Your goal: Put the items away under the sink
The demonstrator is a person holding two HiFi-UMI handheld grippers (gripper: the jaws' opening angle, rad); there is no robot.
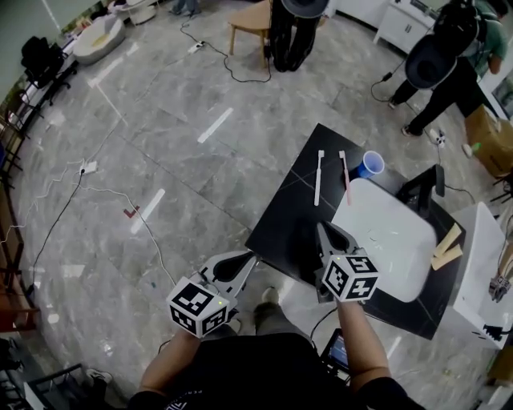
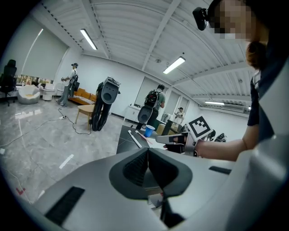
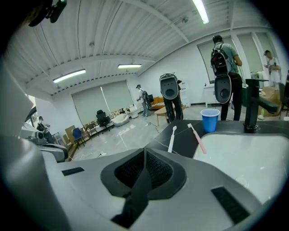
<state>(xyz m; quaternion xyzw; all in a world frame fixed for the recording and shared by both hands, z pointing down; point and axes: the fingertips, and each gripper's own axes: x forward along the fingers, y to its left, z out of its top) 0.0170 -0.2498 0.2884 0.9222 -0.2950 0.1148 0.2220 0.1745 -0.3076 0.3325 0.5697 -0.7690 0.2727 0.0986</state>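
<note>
A black counter (image 1: 288,216) holds a white sink basin (image 1: 389,240) with a black faucet (image 1: 425,188). Beyond the basin lie a white toothbrush (image 1: 319,178) and a pink toothbrush (image 1: 345,176), with a blue cup (image 1: 371,164) beside them. My right gripper (image 1: 322,228) is shut and empty over the counter's near part, pointing toward the toothbrushes. In the right gripper view the white toothbrush (image 3: 172,137), pink toothbrush (image 3: 197,136) and blue cup (image 3: 210,120) lie ahead of its jaws (image 3: 144,151). My left gripper (image 1: 250,258) hangs off the counter's left edge, shut and empty (image 2: 147,151).
Two wooden pieces (image 1: 446,248) lie on the counter right of the basin. A white cabinet (image 1: 481,264) stands at the far right. Cables (image 1: 88,188) run over the marble floor. A wooden stool (image 1: 250,24) and standing people (image 1: 445,64) are at the back.
</note>
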